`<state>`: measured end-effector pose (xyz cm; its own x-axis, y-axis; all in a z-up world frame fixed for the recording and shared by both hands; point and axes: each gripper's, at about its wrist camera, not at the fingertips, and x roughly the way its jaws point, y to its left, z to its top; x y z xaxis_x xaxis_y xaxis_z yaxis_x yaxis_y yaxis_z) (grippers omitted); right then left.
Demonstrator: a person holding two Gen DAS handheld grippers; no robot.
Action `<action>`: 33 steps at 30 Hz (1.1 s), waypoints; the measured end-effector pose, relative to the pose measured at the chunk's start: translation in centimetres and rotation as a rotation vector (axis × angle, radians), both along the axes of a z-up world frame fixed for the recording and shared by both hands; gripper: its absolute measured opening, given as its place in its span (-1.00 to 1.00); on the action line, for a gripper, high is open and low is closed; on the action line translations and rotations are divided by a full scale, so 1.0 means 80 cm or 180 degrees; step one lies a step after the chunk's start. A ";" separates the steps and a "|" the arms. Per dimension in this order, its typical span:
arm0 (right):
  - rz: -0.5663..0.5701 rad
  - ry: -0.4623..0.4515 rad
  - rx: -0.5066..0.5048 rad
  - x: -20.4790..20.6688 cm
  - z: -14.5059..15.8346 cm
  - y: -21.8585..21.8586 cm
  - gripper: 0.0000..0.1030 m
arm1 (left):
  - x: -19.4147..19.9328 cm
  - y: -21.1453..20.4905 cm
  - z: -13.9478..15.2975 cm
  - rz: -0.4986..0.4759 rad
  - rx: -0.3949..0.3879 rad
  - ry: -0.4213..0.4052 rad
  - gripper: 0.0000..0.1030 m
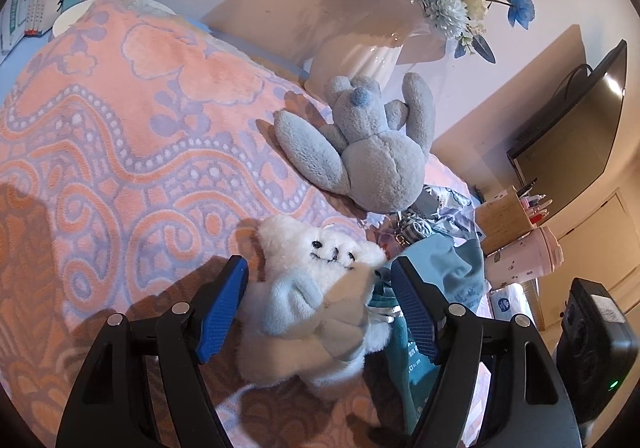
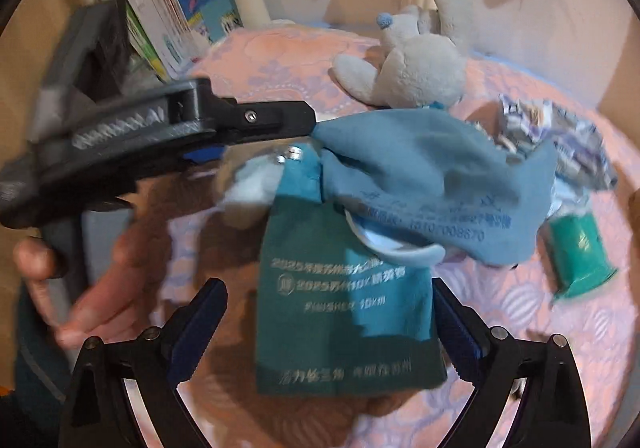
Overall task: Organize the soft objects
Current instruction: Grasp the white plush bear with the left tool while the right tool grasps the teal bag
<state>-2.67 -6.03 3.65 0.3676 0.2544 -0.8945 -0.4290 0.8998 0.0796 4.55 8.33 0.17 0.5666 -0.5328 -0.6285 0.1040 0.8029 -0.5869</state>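
The white plush toy (image 1: 316,288) lies on the pink blanket (image 1: 120,119), between the left tool's (image 1: 318,308) spread, unclenched pads. The teal pouch (image 2: 344,312) lies just right of it, lengthwise between the right tool's (image 2: 326,324) released pads.

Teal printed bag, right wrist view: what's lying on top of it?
A lighter blue cloth drapes over the teal printed bag's upper right corner, with a pale rounded rim poking out beneath. Whatever else it hides is covered.
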 end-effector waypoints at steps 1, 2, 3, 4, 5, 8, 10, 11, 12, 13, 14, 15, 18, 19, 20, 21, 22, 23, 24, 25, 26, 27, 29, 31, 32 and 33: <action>-0.0044 -0.0025 -0.0085 0.000 -0.002 -0.002 0.22 | -0.001 0.000 0.001 -0.0010 -0.0010 -0.0006 0.40; -0.0065 -0.0028 -0.0079 0.001 -0.001 -0.007 -0.12 | -0.002 0.000 0.002 -0.0014 -0.0015 -0.0010 0.40; -0.0087 -0.0019 0.0006 0.002 0.003 -0.016 -0.46 | -0.004 0.001 0.003 -0.0013 -0.0014 -0.0015 0.40; -0.0122 0.0014 0.0134 0.002 0.008 -0.028 -0.59 | -0.007 0.002 0.005 -0.0005 -0.0020 -0.0021 0.40; -0.0153 0.0059 0.0242 0.003 0.013 -0.039 -0.71 | -0.009 0.003 0.006 0.0005 -0.0010 -0.0023 0.40; -0.0150 0.0237 0.0570 -0.007 0.028 -0.078 -0.72 | -0.015 0.000 0.012 0.0085 0.0239 0.0026 0.40; -0.0135 0.0358 0.0773 -0.016 0.032 -0.097 -0.72 | -0.018 -0.009 0.012 0.0057 0.0455 0.0066 0.40; -0.0159 0.0434 0.0921 -0.019 0.034 -0.108 -0.72 | -0.019 -0.016 0.011 -0.0026 0.0481 0.0076 0.40; -0.0193 0.0481 0.1016 -0.021 0.035 -0.115 -0.72 | -0.020 -0.020 0.009 -0.0076 0.0503 0.0091 0.40; -0.0234 0.0508 0.1097 -0.024 0.036 -0.125 -0.72 | -0.020 -0.029 0.009 -0.0116 0.0586 0.0097 0.40; -0.0266 0.0524 0.1173 -0.027 0.037 -0.129 -0.72 | -0.019 -0.034 0.010 -0.0125 0.0666 0.0084 0.40; -0.0294 0.0547 0.1278 -0.030 0.039 -0.135 -0.72 | -0.017 -0.041 0.011 -0.0128 0.0775 0.0065 0.40; -0.0317 0.0689 0.1708 -0.029 0.039 -0.150 -0.72 | -0.008 -0.054 0.010 -0.0132 0.0981 0.0102 0.40; -0.0293 0.0731 0.1874 -0.028 0.041 -0.151 -0.72 | -0.004 -0.058 0.008 -0.0145 0.1048 0.0119 0.40; -0.0257 0.0756 0.2017 -0.027 0.046 -0.148 -0.72 | -0.002 -0.060 0.006 -0.0147 0.1092 0.0126 0.36; -0.0223 0.0773 0.2145 -0.026 0.049 -0.147 -0.72 | -0.001 -0.063 0.006 -0.0144 0.1159 0.0119 0.34; -0.0186 0.0781 0.2275 -0.025 0.054 -0.143 -0.72 | -0.001 -0.066 0.006 -0.0143 0.1252 0.0100 0.16; -0.0144 0.0778 0.2384 -0.025 0.059 -0.141 -0.72 | -0.001 -0.067 0.005 -0.0149 0.1306 0.0094 -0.04; -0.0102 0.0767 0.2504 -0.026 0.065 -0.140 -0.72 | -0.002 -0.069 0.005 -0.0152 0.1327 0.0089 -0.05; -0.0056 0.0752 0.2612 -0.026 0.071 -0.138 -0.72 | -0.004 -0.066 0.006 -0.0150 0.1281 0.0062 -0.12; -0.0003 0.0720 0.2723 -0.027 0.080 -0.137 -0.72 | -0.007 -0.062 0.008 -0.0120 0.1247 0.0039 -0.13; 0.0051 0.0645 0.2808 -0.029 0.091 -0.136 -0.72 | -0.012 -0.056 0.014 -0.0056 0.1210 -0.0007 -0.14; 0.0134 0.0410 0.2865 -0.035 0.116 -0.140 -0.72 | -0.021 -0.043 0.027 0.0019 0.1051 -0.0103 -0.14; 0.0177 0.0113 0.2843 -0.047 0.144 -0.152 -0.72 | -0.035 -0.031 0.052 0.0073 0.0906 -0.0244 -0.14; 0.0170 -0.0040 0.2756 -0.054 0.156 -0.160 -0.72 | -0.042 -0.029 0.064 0.0087 0.0881 -0.0318 -0.14; 0.0136 -0.0144 0.2623 -0.059 0.164 -0.166 -0.72 | -0.048 -0.027 0.074 0.0100 0.0861 -0.0383 -0.14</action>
<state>-7.39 -19.32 16.75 0.3740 0.8369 -0.3996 -0.4801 0.5434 0.6886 0.70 6.18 6.09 0.6593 -0.3361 -0.6725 0.1324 0.9324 -0.3362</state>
